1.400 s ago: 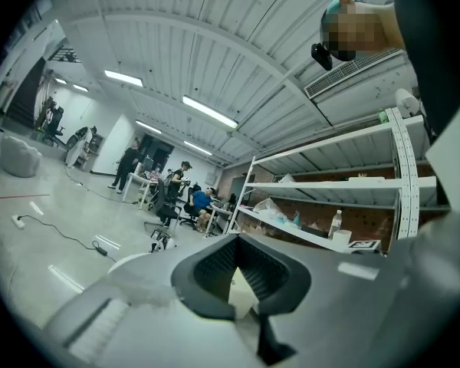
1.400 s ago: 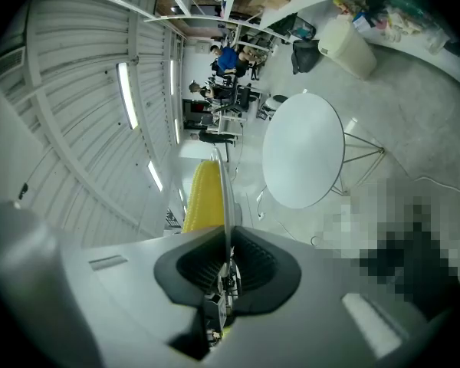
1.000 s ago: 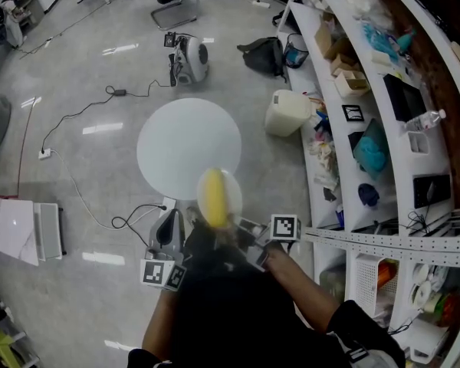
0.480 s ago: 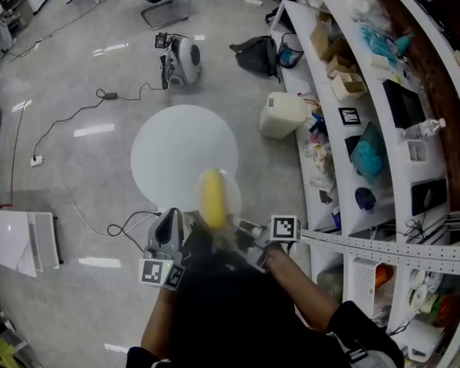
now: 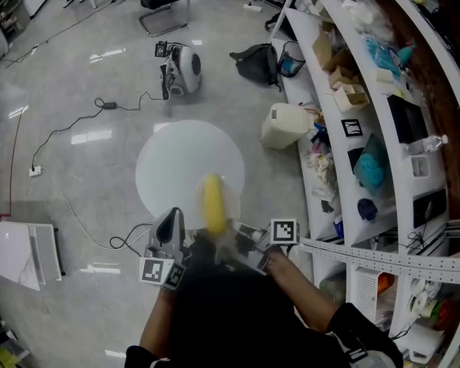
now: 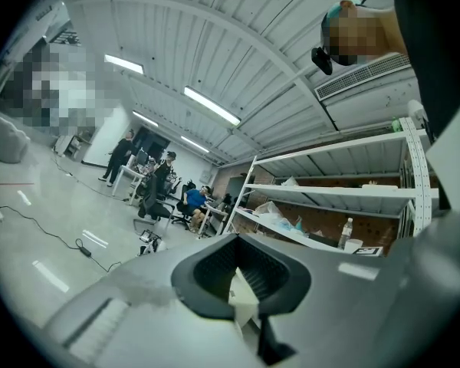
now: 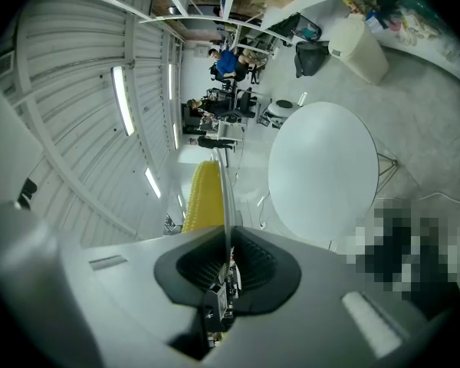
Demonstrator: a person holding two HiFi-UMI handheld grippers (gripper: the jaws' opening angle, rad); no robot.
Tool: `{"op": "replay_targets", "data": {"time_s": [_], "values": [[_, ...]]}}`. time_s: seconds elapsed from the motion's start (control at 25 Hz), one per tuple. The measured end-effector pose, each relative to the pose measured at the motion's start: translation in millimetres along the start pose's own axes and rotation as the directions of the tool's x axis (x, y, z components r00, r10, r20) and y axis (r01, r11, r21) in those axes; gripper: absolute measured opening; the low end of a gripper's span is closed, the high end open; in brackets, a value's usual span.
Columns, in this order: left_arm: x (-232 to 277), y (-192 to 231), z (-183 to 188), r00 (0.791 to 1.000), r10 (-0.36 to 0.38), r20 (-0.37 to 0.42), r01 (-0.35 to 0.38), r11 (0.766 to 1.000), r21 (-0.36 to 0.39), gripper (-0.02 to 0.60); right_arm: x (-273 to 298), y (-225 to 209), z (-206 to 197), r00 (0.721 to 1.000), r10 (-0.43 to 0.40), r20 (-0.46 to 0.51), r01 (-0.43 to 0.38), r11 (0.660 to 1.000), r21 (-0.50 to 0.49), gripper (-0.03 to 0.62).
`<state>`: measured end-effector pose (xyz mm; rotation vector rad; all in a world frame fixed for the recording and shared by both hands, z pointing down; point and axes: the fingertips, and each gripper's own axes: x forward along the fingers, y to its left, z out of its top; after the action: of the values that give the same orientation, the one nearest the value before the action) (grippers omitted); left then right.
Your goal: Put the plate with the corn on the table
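Over the near rim of the round table, head view: the plate is in the air, not yet set down.

Right gripper: jaws closed on the rim of the plate. The plate shows edge-on, a thin pale line running out from between them. The corn rests against the plate's face. It is one yellow cob, long and blunt-ended, with rows of kernels that give it a pebbled surface. In the head view the cob points toward the table's centre.

Left gripper: jaws apart, nothing between them; only the room shows through the gap. In the head view it sits at the table's near edge, left of the plate and apart from it.

Table: flat white disc with a smooth matt top, bare, on thin legs.

Progress (judgement): pick-up and carry look complete, and the plate is at the table. Remaining steps are to bring it further in over the top, lower it level, rest it flat and open the right jaws. The hold is on one rim only and the cob lies loose, so a tilt could let it roll.

Beyond the table: glossy grey floor with cables, and cluttered white shelving to its right.
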<state>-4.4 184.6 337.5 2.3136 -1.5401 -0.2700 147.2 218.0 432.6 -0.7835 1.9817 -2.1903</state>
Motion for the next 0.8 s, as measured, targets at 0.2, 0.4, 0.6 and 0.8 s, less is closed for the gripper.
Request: {"op": "replay_targets", "data": {"time_s": [0.2,0.4,0.6,0.8], "values": [[16,22,12,1.000,-0.010,0.005,0.010,1.000,0.001,0.005,19,6,13,1.000,-0.007,0.006,0.007,1.000,-0.005,0.034],[25,38,19,1.000,-0.028,0.010,0.028,1.000,0.001,0.005,38,17,25,1.000,0.006,0.012,-0.006,0.999,-0.032,0.034],[35,50,30,0.999,-0.046,0.002,0.046,0.999,0.007,0.005,50,23,33,1.000,-0.004,0.013,0.005,0.999,-0.033,0.034],[41,61,38,0.999,-0.050,0.012,0.050,0.999,0.004,0.005,61,39,38,1.000,0.015,0.010,-0.014,0.999,-0.039,0.034]]}}
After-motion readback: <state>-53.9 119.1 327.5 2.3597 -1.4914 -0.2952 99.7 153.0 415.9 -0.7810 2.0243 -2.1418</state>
